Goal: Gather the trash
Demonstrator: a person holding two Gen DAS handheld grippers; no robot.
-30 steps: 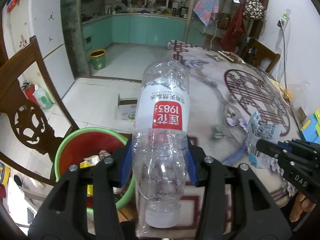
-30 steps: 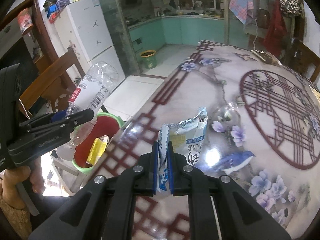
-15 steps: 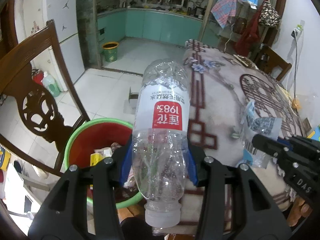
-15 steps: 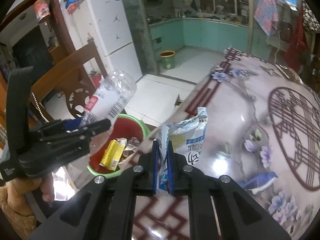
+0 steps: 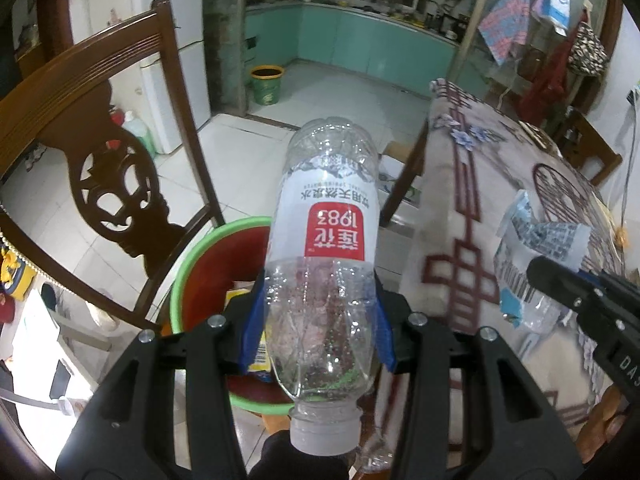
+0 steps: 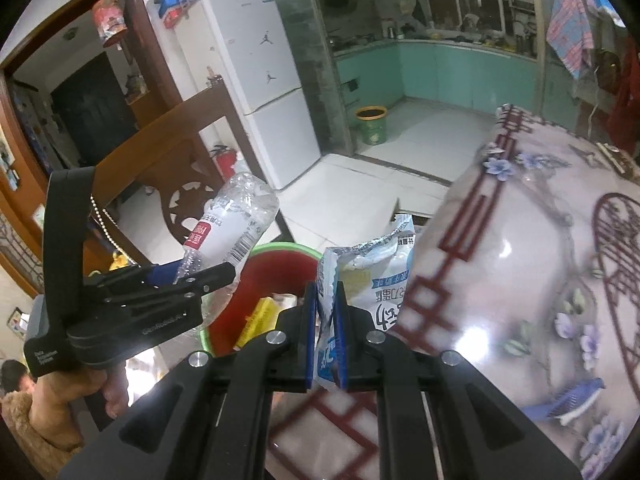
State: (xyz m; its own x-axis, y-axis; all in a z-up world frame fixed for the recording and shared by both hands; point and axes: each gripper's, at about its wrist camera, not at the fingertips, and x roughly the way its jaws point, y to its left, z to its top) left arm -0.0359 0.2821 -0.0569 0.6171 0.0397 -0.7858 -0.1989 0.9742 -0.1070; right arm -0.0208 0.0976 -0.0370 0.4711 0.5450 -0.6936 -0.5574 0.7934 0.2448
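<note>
The left tongs [image 5: 320, 320] grip an empty plastic bottle [image 5: 324, 248] around its middle, cap end nearest the camera, above the green-rimmed bin [image 5: 192, 264] that sits just below and ahead of them. The right tongs [image 6: 326, 336], beside the table [image 6: 520, 280] edge, pinch a crumpled snack bag [image 6: 376, 272] near that bin.

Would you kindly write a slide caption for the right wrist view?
Right gripper pinching a snack bag above the red bin, left gripper alongside holding an empty bottle.
</note>
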